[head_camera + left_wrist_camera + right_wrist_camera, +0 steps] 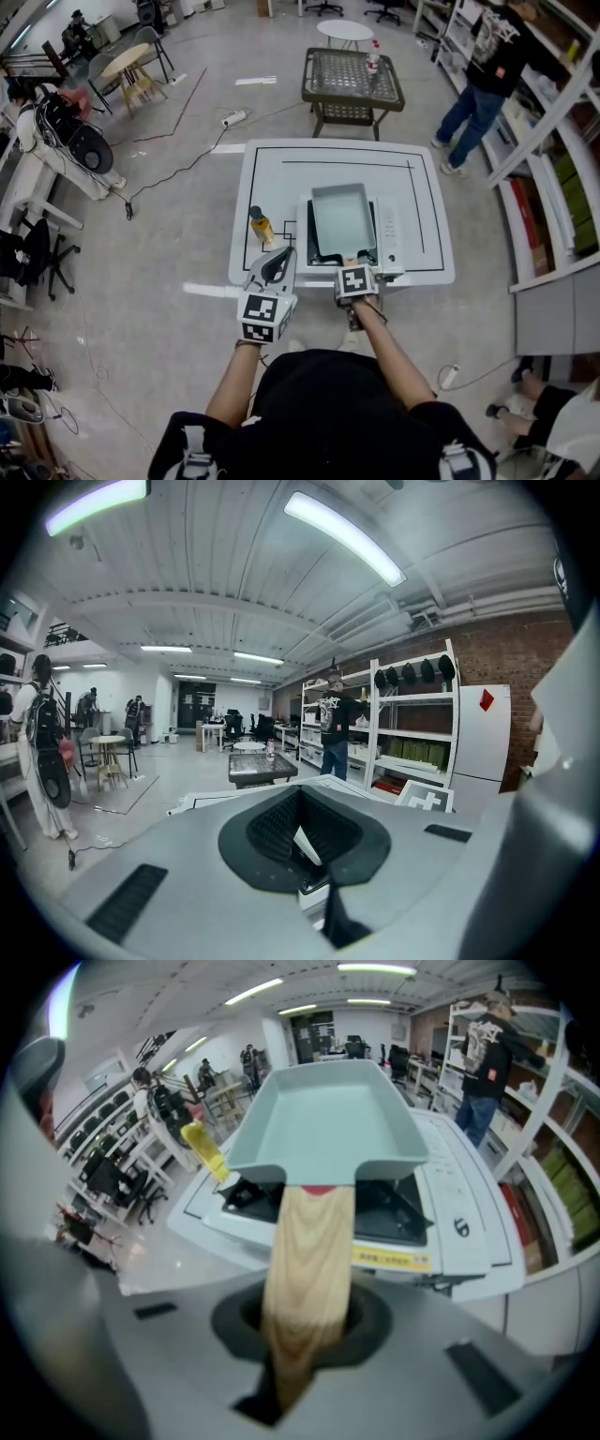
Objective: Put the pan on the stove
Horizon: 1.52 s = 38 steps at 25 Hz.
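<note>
Right gripper [302, 1354] fingers pinch just the pale wooden handle [309, 1241] of the grey-green square metal pan [328, 1119] over the white tabletop stove [459, 1213], so its weight may swivel it and land it crooked; left gripper [305, 841] fingers pressed together, empty.

Location: open-plan lab or workshop. Indicators: bare concrete floor [141, 309], storage shelving [562, 187] at 2 o'clock, office chairs [42, 253] at 9 o'clock, ceiling strip lights [345, 536].

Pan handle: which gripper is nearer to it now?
Right. The right gripper is shut on the pan handle; the left gripper hangs apart, to its left.
</note>
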{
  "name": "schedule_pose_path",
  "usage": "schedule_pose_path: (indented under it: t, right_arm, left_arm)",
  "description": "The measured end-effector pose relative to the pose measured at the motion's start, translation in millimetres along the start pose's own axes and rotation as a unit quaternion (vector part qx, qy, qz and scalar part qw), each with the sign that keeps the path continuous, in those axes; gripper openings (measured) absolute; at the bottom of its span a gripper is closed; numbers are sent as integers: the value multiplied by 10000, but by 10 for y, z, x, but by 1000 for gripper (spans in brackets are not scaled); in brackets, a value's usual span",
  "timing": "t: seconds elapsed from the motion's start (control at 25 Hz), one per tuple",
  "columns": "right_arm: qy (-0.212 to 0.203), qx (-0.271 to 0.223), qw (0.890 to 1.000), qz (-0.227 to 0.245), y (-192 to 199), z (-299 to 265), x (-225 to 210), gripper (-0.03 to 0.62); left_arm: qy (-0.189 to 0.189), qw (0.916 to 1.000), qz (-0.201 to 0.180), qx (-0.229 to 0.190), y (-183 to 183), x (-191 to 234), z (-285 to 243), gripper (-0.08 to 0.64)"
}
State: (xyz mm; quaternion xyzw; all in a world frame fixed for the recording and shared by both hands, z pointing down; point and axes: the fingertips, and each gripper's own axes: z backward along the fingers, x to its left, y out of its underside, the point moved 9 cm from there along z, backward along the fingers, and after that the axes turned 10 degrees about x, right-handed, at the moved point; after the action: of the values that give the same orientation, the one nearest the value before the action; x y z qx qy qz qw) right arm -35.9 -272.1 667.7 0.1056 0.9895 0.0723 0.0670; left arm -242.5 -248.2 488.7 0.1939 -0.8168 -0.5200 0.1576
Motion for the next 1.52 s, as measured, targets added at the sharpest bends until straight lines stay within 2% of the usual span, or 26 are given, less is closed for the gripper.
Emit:
schedule_pose_path:
  t: [0.36, 0.64, 0.92, 1.12, 1.24, 1.52]
  right_arm:
    - [-337, -97, 9992, -165, -39, 60, 13, 55]
    - [-755, -198, 9963, -351, -84, 198, 21, 136]
    - [-769, -275, 9962, -299, -94, 268, 37, 200]
    - [-924, -317, 9950, -224, -127, 303, 16, 247]
    - [-810, -434, 9956, -166, -141, 340, -27, 252]
    - [-845, -683, 9940, -103, -164, 490, -69, 255]
  left_arm:
    - [-17, 10000, 61, 19, 30, 3, -11, 25]
    - [18, 10000, 65, 31, 43, -36, -65, 25]
    - [25, 10000, 43, 3, 12, -84, -100, 25]
    - [13, 10000, 24, -2, -18, -125, -153, 25]
    - [0, 10000, 27, -12, -30, -158, -173, 25]
    - [1, 10000, 6, -19, -36, -235, -193, 25]
